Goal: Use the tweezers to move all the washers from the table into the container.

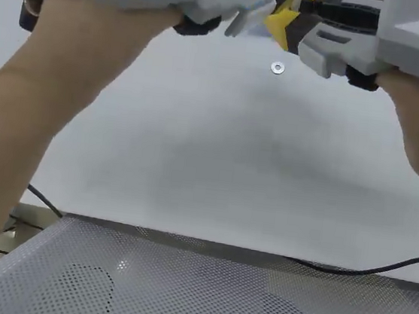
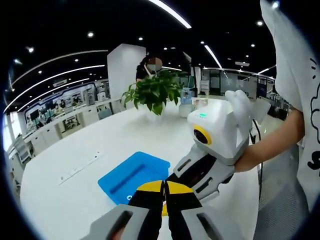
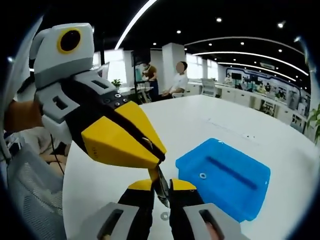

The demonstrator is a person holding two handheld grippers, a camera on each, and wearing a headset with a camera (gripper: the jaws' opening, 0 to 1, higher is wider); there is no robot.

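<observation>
A small metal washer (image 1: 278,68) lies on the white table (image 1: 218,150), just below the two grippers held close together at the top of the head view. The left gripper (image 1: 244,17) and the right gripper (image 1: 293,22) meet tip to tip. In the right gripper view, thin dark tweezers (image 3: 160,184) run from the left gripper's yellow tips (image 3: 156,159) down between my right gripper's (image 3: 161,192) closed jaws. A washer (image 3: 164,216) lies on the table under them. The blue container (image 3: 225,177) holds one washer (image 3: 202,175). My left gripper (image 2: 163,192) is shut.
A grey perforated mesh surface (image 1: 179,290) with a black cable (image 1: 363,269) runs along the table's near edge. A potted plant (image 2: 152,92) stands at the far side of the table, beyond the blue container (image 2: 135,175). People sit in the background (image 3: 177,75).
</observation>
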